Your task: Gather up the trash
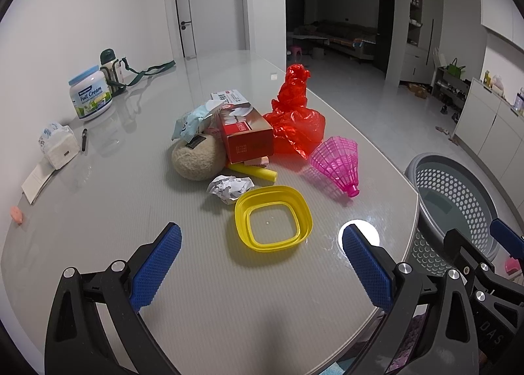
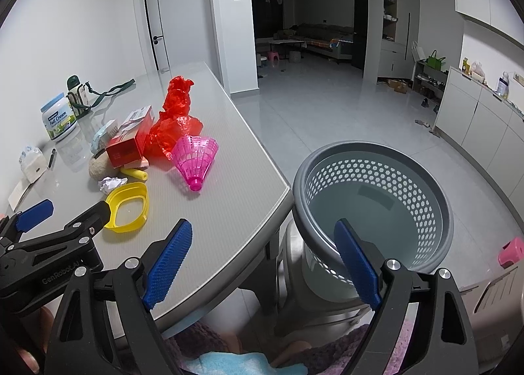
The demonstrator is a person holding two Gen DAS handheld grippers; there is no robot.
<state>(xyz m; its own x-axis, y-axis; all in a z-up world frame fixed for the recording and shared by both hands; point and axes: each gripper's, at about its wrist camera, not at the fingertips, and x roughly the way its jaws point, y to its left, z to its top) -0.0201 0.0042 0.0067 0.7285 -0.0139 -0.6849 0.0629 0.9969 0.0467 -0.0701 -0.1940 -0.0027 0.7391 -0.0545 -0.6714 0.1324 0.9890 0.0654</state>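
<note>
The left gripper (image 1: 262, 263) hovers with its jaws wide apart over the grey table (image 1: 98, 244), just near the yellow square ring (image 1: 272, 217). The right gripper (image 2: 262, 263), also released and holding nothing, hangs by the table edge, near the grey basket (image 2: 373, 211) on the right.

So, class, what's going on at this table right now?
A person holds two tools over a table strewn with trash. The left hand-held gripper is open, hovering just short of a yellow plastic frame. The right hand-held gripper is open too, at the table's edge beside an empty grey basket. A red bag, pink shuttlecock and crumpled paper lie untouched.
</note>
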